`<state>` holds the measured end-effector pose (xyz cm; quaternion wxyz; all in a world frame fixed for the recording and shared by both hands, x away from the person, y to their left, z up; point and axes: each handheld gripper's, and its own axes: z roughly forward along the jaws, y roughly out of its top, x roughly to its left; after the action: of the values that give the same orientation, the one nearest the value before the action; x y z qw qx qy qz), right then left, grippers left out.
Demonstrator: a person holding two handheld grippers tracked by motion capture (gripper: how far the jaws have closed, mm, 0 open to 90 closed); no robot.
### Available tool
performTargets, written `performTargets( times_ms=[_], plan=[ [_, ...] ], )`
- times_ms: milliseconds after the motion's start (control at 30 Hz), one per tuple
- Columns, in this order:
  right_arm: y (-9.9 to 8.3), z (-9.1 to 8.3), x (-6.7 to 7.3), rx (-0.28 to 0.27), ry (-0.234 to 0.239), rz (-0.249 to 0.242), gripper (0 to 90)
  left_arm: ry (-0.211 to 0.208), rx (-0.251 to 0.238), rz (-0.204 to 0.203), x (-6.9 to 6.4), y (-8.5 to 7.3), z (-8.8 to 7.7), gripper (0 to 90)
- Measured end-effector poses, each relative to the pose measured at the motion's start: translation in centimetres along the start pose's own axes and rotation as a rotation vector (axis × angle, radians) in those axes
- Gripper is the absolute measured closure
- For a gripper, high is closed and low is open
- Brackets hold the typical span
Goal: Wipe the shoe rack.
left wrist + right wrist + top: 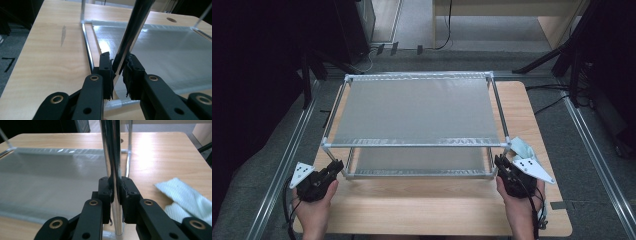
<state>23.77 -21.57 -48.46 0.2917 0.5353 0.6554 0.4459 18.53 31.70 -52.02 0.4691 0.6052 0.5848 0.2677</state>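
Between the jaws of the left gripper (117,71), a chrome front post (132,32) of the two-tier rack (417,107), leaning to the right in the left gripper view, pads pressed against it from both sides. Just beyond, the lower shelf (160,52), silvery and ribbed, stretching off to the right; to the left of the post, bare wooden desk (50,55) with one faint scuff.

Between the jaws of the right gripper (115,188), the other front post (111,150), upright, clamped tight with no gap at either pad. To the right of that gripper, just beside it on the desk, a crumpled pale green cloth (186,197). Farther off and to the left, the same lower shelf, with another thin post beyond it.

From the high view: left gripper (332,170) and right gripper (501,165) at the rack's two near corners, a hand behind each, upper shelf (414,110) spreading away above the lower one, dark floor past the desk's far edge.
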Motion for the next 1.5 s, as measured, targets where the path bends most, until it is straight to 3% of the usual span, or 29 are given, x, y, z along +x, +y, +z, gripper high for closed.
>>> performTargets(
  times_ms=[133, 300, 467, 500, 533, 567, 600, 633, 700, 800, 933, 967, 1033, 1100, 1167, 1233, 1300, 1333, 1367, 1400, 1467, 1500],
  plan=[
    [0.5, 1.0, -0.1, -0.011, 0.01, -0.004, 79.3, -0.004, -0.011, -0.023, -0.6, -1.2, -2.0, 77.0],
    [1.4, 2.5, -0.4, -0.011, 0.003, -0.001, 79.5, -0.049, -0.04, 0.039, -1.5, -2.7, -4.2, 78.2],
    [1.8, 4.1, -0.8, -0.003, -0.027, -0.006, 79.3, -0.115, -0.017, 0.073, -2.1, -3.7, -4.8, 77.9],
    [1.8, 4.3, -1.1, 0.009, -0.021, 0.005, 77.7, -0.114, -0.01, 0.077, -2.1, -3.7, -4.7, 77.8],
    [1.8, 4.3, -1.4, 0.028, 0.008, 0.019, 70.2, -0.123, -0.002, 0.076, -2.0, -3.8, -4.6, 77.6],
    [2.0, 4.0, -1.6, 0.036, 0.049, 0.027, 61.6, -0.154, -0.014, 0.062, -2.0, -3.7, -4.5, 76.9],
    [2.0, 4.0, -1.6, 0.036, 0.049, 0.027, 61.6, -0.154, -0.014, 0.062, -2.0, -3.7, -4.5, 73.7],
    [2.3, 2.7, -1.9, 0.035, 0.084, 0.006, 52.9, -0.165, -0.022, 0.051, -2.0, -3.7, -4.5, 73.7],
    [2.5, 1.2, -2.4, 0.02, 0.088, -0.016, 49.7, -0.176, -0.038, 0.045, -2.1, -3.5, -4.5, 70.0],
    [2.5, -1.6, -4.4, 0.019, 0.09, 0.007, 49.1, -0.172, -0.027, 0.061, -2.3, -3.5, -4.4, 73.6],
    [0.6, -3.7, -8.5, 0.071, 0.016, 0.085, 58.6, -0.178, -0.02, 0.08, -2.5, -3.4, -4.5, 76.2],
    [-0.3, -3.9, -9.6, 0.097, -0.032, 0.1, 61.0, -0.182, -0.019, 0.079, -2.5, -3.4, -4.5, 76.3],
    [-1.8, -3.8, -10.9, 0.159, -0.119, 0.112, 61.2, -0.189, -0.017, 0.074, -2.4, -3.3, -4.4, 75.5],
    [-3.5, -3.4, -11.6, 0.209, -0.152, 0.135, 59.3, -0.2, -0.019, 0.068, -2.4, -3.3, -4.3, 73.4],
    [-4.6, -2.6, -11.4, 0.271, -0.126, 0.126, 59.6, -0.199, -0.019, 0.07, -2.5, -3.2, -4.2, 73.4],
    [-4.8, -1.9, -9.8, 0.325, -0.099, 0.075, 60.5, -0.205, -0.019, 0.07, -2.5, -3.2, -4.2, 74.6],
    [-4.7, -1.4, -7.9, 0.351, -0.048, 0.067, 59.6, -0.212, -0.02, 0.075, -2.6, -3.3, -4.2, 75.5],
    [-4.7, -1.2, -6.8, 0.355, 0.02, 0.071, 57.8, -0.218, -0.02, 0.073, -2.6, -3.3, -4.2, 75.6],
    [-4.3, -1.2, -5.5, 0.33, 0.113, 0.073, 52.8, -0.224, -0.02, 0.067, -2.5, -3.3, -4.2, 75.4],
    [-3.8, -1.4, -5.0, 0.298, 0.138, 0.072, 50.8, -0.225, -0.02, 0.068, -2.4, -3.3, -4.2, 75.2],
    [-2.6, -2.3, -5.5, 0.218, 0.14, 0.091, 49.9, -0.225, -0.019, 0.07, -2.4, -3.3, -4.3, 75.1],
    [-2.1, -3.0, -6.3, 0.177, 0.089, 0.101, 51.9, -0.227, -0.019, 0.071, -2.4, -3.2, -4.3, 75.1]
  ],
)
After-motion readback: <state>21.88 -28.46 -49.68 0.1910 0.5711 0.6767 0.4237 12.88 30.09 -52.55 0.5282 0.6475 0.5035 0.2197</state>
